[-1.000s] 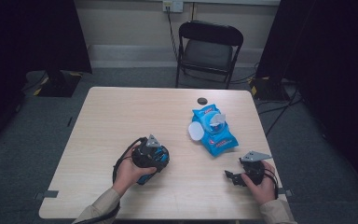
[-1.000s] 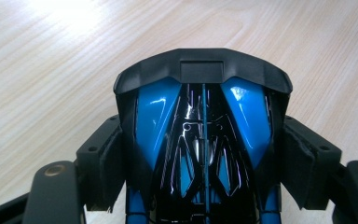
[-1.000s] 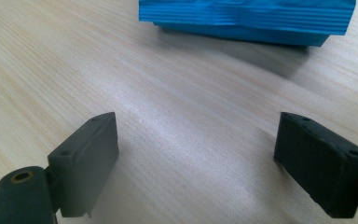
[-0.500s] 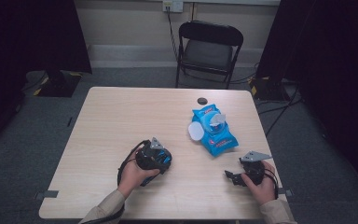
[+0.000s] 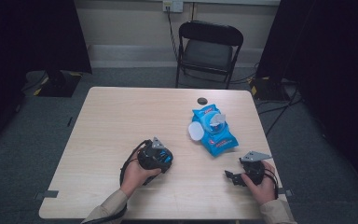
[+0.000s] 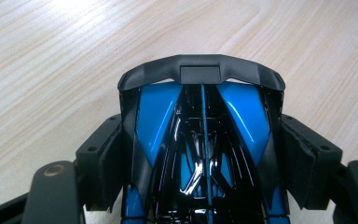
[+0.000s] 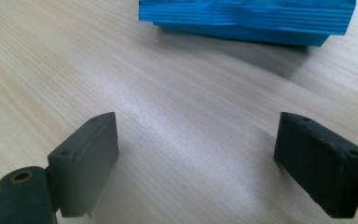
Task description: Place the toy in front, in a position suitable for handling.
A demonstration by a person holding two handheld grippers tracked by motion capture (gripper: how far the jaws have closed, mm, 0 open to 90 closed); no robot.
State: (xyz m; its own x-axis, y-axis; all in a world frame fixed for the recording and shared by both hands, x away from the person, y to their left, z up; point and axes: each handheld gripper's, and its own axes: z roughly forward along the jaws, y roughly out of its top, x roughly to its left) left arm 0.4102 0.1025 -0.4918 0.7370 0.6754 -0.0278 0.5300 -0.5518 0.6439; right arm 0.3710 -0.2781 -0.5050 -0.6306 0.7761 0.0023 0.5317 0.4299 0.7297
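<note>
Blue-black toy car (image 6: 200, 154) sat clamped between left gripper (image 6: 200, 161) jaws, pads pressing its flanks, nose pointing away over counter (image 5: 121, 121); grip likely for carrying or repositioning. Car lay well left of blue wipes pack (image 5: 213, 130), whose white lid stood flipped open. Right gripper (image 7: 198, 161) jaws gaped, holding nothing, near pack's closer end, likely waiting. Small dark disc (image 5: 202, 100) beyond pack. Pale wood-grain counter; folding chair (image 5: 208, 49) behind, dim room.

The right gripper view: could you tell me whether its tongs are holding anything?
No, the right tongs stand wide apart over bare table, with nothing between them.
</note>
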